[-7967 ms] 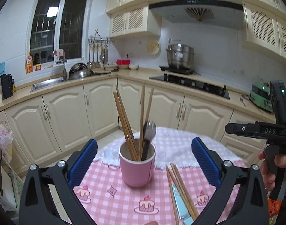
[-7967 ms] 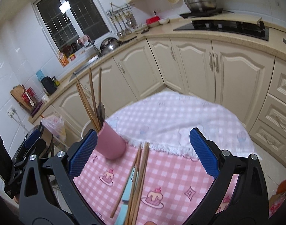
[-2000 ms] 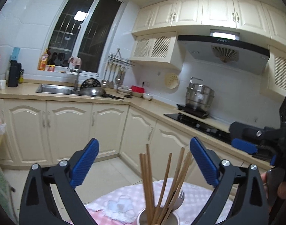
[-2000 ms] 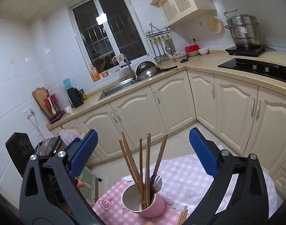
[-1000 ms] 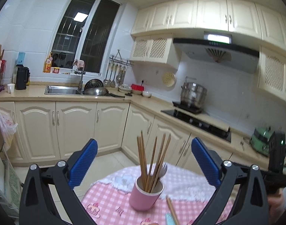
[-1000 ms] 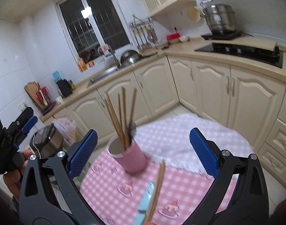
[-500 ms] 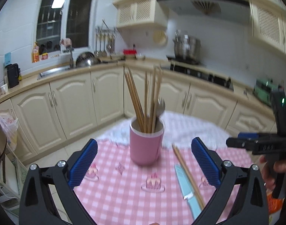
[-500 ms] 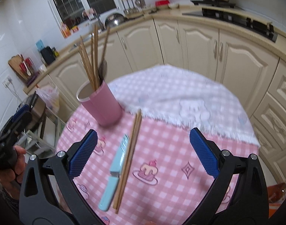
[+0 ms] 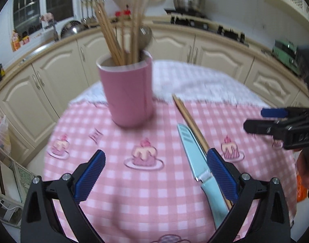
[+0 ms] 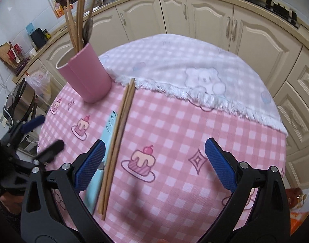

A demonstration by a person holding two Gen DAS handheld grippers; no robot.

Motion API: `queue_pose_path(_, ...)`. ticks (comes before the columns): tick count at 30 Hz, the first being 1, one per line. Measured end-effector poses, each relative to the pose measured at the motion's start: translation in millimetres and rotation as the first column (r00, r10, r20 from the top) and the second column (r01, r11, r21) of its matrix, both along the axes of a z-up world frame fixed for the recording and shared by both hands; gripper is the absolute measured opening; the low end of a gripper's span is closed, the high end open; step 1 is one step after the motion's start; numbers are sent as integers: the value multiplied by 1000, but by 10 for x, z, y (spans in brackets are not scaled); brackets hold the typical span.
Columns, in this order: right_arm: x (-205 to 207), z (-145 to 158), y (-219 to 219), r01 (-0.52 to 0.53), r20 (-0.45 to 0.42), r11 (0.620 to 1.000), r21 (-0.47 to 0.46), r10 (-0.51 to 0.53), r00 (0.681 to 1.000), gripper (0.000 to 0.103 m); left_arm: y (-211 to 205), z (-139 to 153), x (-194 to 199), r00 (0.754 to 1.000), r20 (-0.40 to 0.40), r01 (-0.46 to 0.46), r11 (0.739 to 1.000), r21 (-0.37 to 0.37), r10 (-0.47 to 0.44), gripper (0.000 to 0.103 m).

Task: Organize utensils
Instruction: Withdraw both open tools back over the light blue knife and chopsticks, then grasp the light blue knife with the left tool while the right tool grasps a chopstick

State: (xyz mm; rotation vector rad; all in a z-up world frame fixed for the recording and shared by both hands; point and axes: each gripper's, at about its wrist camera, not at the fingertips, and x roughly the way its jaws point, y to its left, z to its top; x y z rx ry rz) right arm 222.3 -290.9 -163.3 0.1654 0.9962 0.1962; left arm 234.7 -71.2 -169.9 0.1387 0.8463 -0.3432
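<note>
Chopsticks of light wood, a loose pair (image 10: pixel 118 139), lie left of centre in the right wrist view, touching a pale blue knife (image 10: pixel 101 162). Upper left stands a pink cylindrical cup (image 10: pixel 85 77) holding more chopsticks and a spoon. Left gripper (image 9: pixel 155 174) and right gripper (image 10: pixel 154 164) both hang released, grasping nothing, above the pink checked tablecloth (image 10: pixel 174 125).

The only lettering I can make out is "DAS", in pale capitals on the black body of the right gripper (image 9: pixel 253 119), seen at the right edge of the left wrist view. The orange packet (image 10: pixel 58 10) on the window sill carries print, but it is too small to read.
</note>
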Motion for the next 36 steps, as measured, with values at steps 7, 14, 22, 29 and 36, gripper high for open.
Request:
queue_pose_path(7, -3, -72, -47, -2, -25, 1000, 0, 2, 1000, 97, -266, -342, 124, 996, -92, 10, 999, 33, -6, 98)
queue_pose_path(14, 17, -147, -51, -7, -45, 1000, 9, 7, 999, 97, -388, -483, 239, 992, -126, -18, 998, 56, 26, 98)
queue_pose_path(22, 66, -196, -85, -6, -57, 1000, 13, 6, 998, 97, -324, -525, 296, 990, -97, -94, 994, 56, 99, 98)
queue_pose_path(29, 218, -295, 102, -46, -83, 999, -18, 44, 996, 96, -419, -489, 289, 995, -84, -46, 997, 62, 51, 63)
queue_pose_path(36, 496, -373, 371, -100, -111, 993, -60, 93, 990, 84, -297, -433, 292, 994, -106, 36, 999, -5, -36, 32)
